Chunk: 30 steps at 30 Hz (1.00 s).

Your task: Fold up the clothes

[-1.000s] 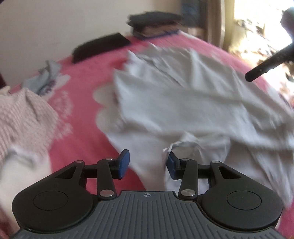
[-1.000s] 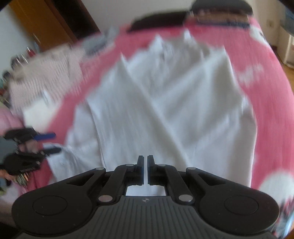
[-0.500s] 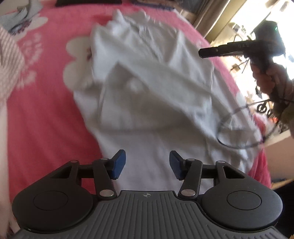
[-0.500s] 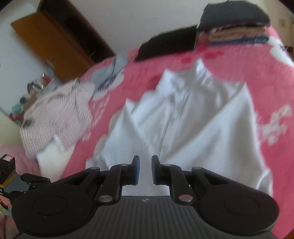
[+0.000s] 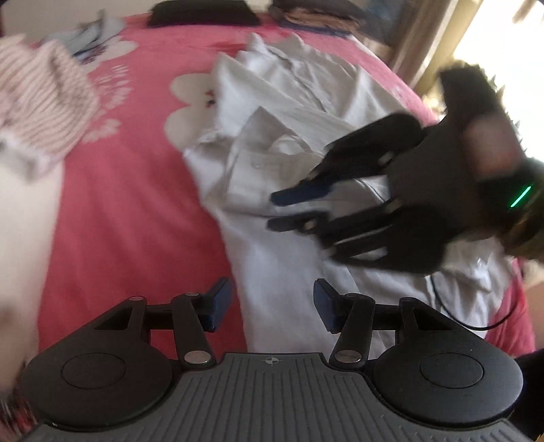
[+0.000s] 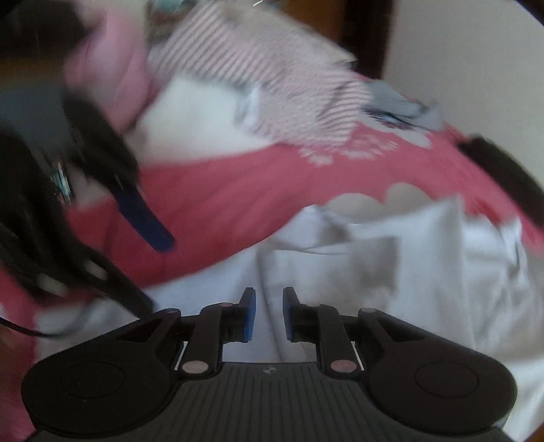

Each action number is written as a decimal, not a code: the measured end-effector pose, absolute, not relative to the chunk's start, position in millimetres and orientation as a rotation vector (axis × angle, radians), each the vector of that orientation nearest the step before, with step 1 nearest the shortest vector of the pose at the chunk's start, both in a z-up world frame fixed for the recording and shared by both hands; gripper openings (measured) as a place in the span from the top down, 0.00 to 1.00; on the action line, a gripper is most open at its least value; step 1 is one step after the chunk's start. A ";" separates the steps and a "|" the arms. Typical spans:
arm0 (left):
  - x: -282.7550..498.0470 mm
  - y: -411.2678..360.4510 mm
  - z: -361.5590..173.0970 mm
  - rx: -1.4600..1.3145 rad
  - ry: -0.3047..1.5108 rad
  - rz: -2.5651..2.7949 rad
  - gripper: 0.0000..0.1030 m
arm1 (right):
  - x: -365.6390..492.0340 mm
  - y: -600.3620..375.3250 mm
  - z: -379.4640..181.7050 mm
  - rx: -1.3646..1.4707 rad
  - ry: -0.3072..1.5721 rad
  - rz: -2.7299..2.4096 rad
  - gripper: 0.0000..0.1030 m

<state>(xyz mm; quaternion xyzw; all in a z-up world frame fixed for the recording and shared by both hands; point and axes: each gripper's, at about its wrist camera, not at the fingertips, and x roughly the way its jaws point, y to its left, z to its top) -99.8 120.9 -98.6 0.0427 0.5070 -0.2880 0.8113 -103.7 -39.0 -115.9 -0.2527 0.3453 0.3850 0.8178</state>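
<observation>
A white collared shirt lies spread on the pink flowered bed cover, one sleeve folded over its chest. My left gripper hovers open over the shirt's lower left edge with nothing between its blue pads. My right gripper reaches in from the right, low over the shirt's middle. In the right wrist view the right gripper has its jaws opening, a narrow gap over a shirt fold that the pads do not press. The left gripper shows blurred at the left there.
A pink-striped garment is heaped at the left over something white. A light blue garment, a black folded piece and a stack of folded clothes lie at the bed's far edge. A thin black cable trails over the shirt's right side.
The right gripper swept in from the far right to low over the shirt's middle, rolling as it came, and its jaws went from shut to parted. The left gripper shifted a little.
</observation>
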 end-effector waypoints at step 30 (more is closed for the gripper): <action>-97.6 147.6 -99.8 0.065 1.021 -0.556 0.48 | -183.1 -48.3 -125.6 -0.552 0.964 1.284 0.74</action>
